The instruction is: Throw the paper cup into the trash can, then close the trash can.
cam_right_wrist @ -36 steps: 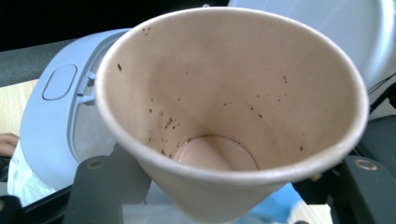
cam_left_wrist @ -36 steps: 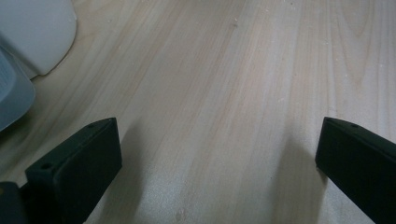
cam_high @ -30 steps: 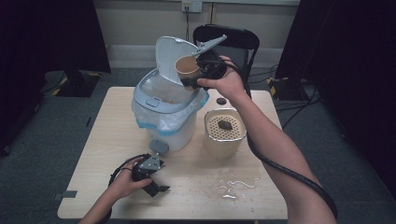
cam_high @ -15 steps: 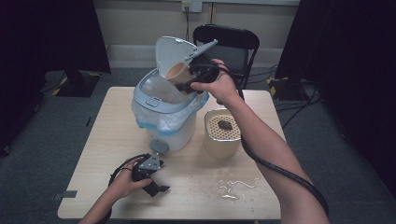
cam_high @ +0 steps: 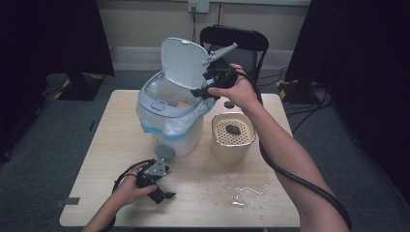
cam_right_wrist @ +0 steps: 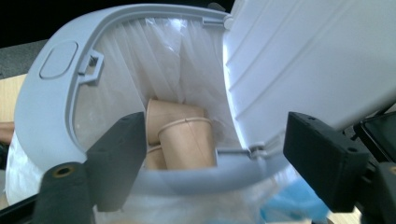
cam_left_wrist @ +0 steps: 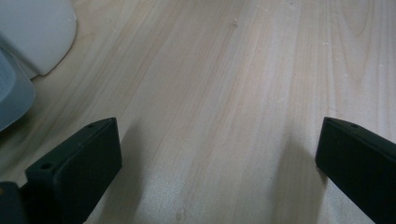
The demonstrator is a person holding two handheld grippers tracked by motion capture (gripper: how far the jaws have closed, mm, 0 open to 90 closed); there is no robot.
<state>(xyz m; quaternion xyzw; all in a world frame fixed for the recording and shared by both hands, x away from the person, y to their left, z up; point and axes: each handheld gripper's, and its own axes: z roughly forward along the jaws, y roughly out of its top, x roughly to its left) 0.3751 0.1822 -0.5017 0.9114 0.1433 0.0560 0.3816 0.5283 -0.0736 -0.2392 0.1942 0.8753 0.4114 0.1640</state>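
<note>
A pale blue pedal bin point(cam_high: 169, 121) with a plastic liner stands on the wooden table point(cam_high: 203, 203), its lid point(cam_high: 183, 63) swung up. My right gripper point(cam_high: 200, 84) hovers over the bin's mouth beside the lid. Its jaws have just been opening and now stand open with nothing between them. Past that gripper point(cam_right_wrist: 215, 123), in the right gripper view, a few brown paper cups point(cam_right_wrist: 187, 140) lie inside the liner, below the rim point(cam_right_wrist: 51, 102). My left gripper point(cam_high: 163, 192) rests on the table at the front left. It point(cam_left_wrist: 215, 135) is open over bare wood.
A beige container point(cam_high: 233, 145) with a perforated top and a dark lump point(cam_high: 234, 129) on it stands right of the bin. White scraps point(cam_high: 244, 191) lie near the table's front right. The bin's pedal point(cam_high: 164, 152) faces the left hand. A black chair point(cam_high: 237, 41) stands behind the table.
The brown cup that my right gripper held at the bin's mouth has dropped into the bin, and the jaws have opened and are empty. The left hand has stayed put.
</note>
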